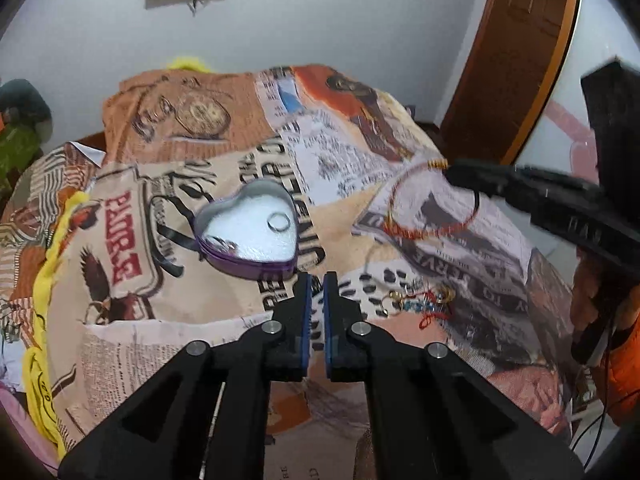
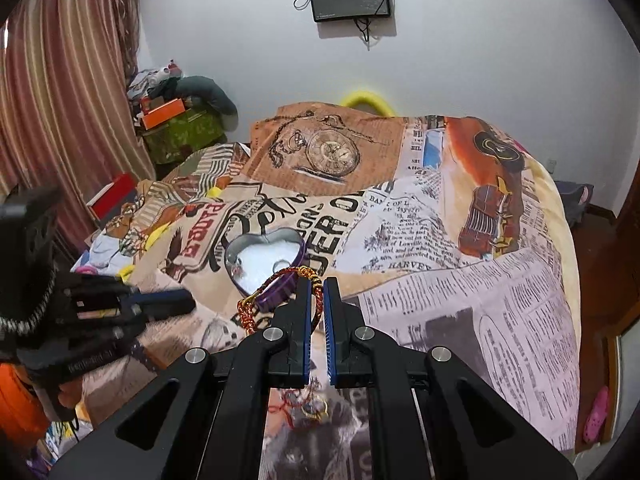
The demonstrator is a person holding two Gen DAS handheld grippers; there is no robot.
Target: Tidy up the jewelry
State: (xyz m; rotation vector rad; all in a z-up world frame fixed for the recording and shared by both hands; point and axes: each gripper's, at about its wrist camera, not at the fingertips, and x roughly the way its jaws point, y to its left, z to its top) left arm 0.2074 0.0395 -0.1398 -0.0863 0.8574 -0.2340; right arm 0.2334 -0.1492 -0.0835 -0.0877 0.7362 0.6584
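A purple heart-shaped tin (image 1: 248,228) lies open on the printed bedspread, with a ring (image 1: 279,222) and another small piece inside; it also shows in the right wrist view (image 2: 264,264). My right gripper (image 2: 317,285) is shut on a red and gold braided bracelet (image 2: 276,292), held in the air just in front of the tin. In the left wrist view the bracelet (image 1: 432,200) hangs from the right gripper (image 1: 456,174) to the right of the tin. My left gripper (image 1: 317,280) is shut and empty, just in front of the tin. A small pile of jewelry (image 1: 416,300) lies on the bedspread to its right.
The bedspread (image 2: 460,280) covers a bed against a white wall. Boxes and bags (image 2: 172,124) are stacked at the far left by a curtain. A wooden door (image 1: 508,60) stands at the right. A yellow cloth (image 1: 44,280) runs along the bed's left edge.
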